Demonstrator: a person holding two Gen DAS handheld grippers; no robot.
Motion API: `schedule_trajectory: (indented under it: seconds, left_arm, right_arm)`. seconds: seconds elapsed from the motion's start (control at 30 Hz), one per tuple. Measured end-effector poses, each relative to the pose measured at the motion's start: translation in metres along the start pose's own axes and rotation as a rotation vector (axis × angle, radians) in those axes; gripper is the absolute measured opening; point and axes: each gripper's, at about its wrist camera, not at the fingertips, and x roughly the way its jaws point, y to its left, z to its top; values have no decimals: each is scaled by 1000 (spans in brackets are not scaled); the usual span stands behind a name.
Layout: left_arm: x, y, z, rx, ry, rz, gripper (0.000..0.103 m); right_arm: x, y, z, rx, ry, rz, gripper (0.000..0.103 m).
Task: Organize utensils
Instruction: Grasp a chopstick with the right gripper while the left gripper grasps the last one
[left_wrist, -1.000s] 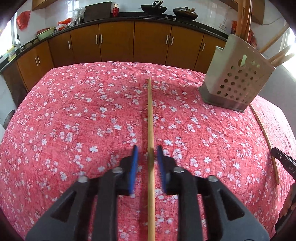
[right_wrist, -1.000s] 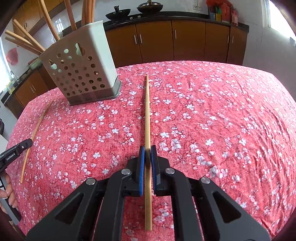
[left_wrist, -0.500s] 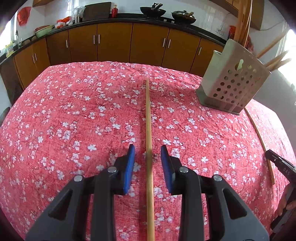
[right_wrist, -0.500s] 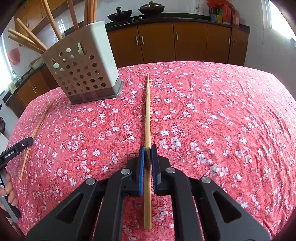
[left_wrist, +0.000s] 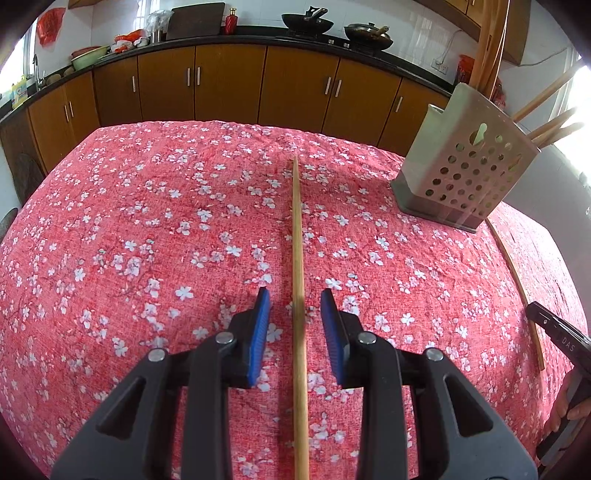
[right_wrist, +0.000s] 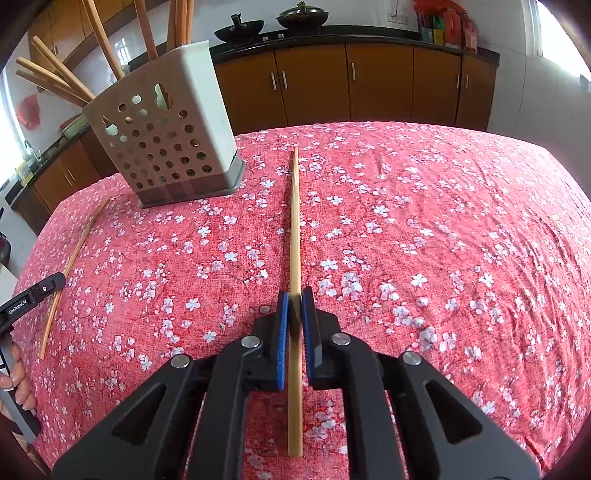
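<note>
On the left, the left gripper points down at the flowered tablecloth with its jaws apart. The left chopstick lies lengthwise in the gap, and neither blue pad touches it, so nothing is held on this side yet. To grip well here, the stick should sit midway between the pads, as it roughly does now. The jaws should close slowly and squarely on the thicker near part, so the round stick does not roll or slide off across the cloth. The pad tips should stay just above the fabric, or they may pinch a fold of it along with the stick.

Between the two grippers stands the pale holder with round holes in its wall. Several chopsticks lean out of its open top, some fanned to one side. It is near the far end of each loose stick but apart from both.

On the right, the right gripper has its jaws clamped on the right chopstick. It holds the stick fairly near the close end, and the long part runs away towards the cupboards. I cannot tell whether that stick is lifted or resting on the cloth. With so much length ahead of the grip, it should rise gently and tip upright before it goes over the holder, then drop tip first into a free gap between the leaning sticks
</note>
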Motion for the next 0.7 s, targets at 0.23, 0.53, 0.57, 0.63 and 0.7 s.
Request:
schedule_trajectory:
  seconds: [0.23, 0.53, 0.57, 0.63, 0.7]
  left_arm:
    - [0, 0, 0, 0, 0, 1, 30]
    - [0, 0, 0, 0, 0, 1, 30]
    - [0, 0, 0, 0, 0, 1, 30]
    - [0, 0, 0, 0, 0, 1, 30]
    - [0, 0, 0, -1, 0, 1, 30]
  right_arm:
    - [0, 2, 0, -2, 0, -6, 9]
    - [0, 2, 0, -2, 0, -7, 9]
    - [0, 2, 0, -3, 0, -7, 9]
    - [0, 2, 0, -3, 0, -7, 9]
    - [0, 2, 0, -3, 0, -6, 9]
